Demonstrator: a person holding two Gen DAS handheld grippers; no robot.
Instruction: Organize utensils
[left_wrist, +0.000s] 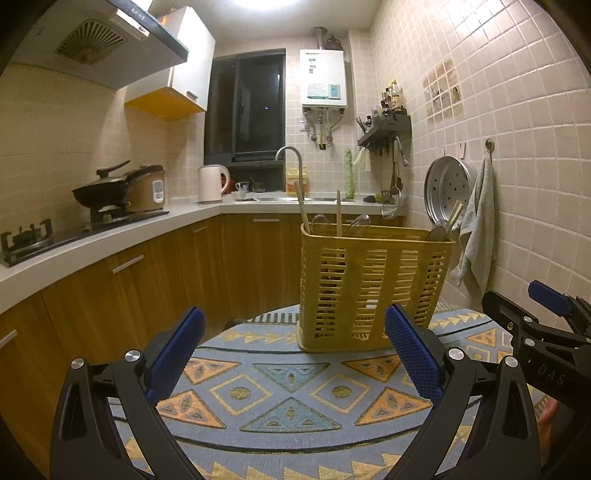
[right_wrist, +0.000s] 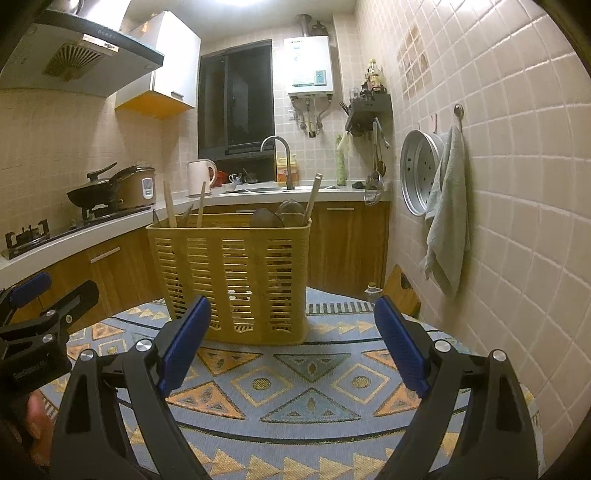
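A yellow slatted utensil basket stands upright on a round table with a patterned blue and orange cloth. Wooden chopsticks, spoons and other utensils stick up out of it. My left gripper is open and empty, a little in front of the basket. In the right wrist view the basket stands just beyond my right gripper, which is open and empty. Chopsticks and ladles rise from it. Each gripper shows at the edge of the other's view.
A kitchen counter with a wok, rice cooker, kettle and sink runs along the left and back. A steamer tray and a grey towel hang on the tiled right wall. A wooden board leans behind the table.
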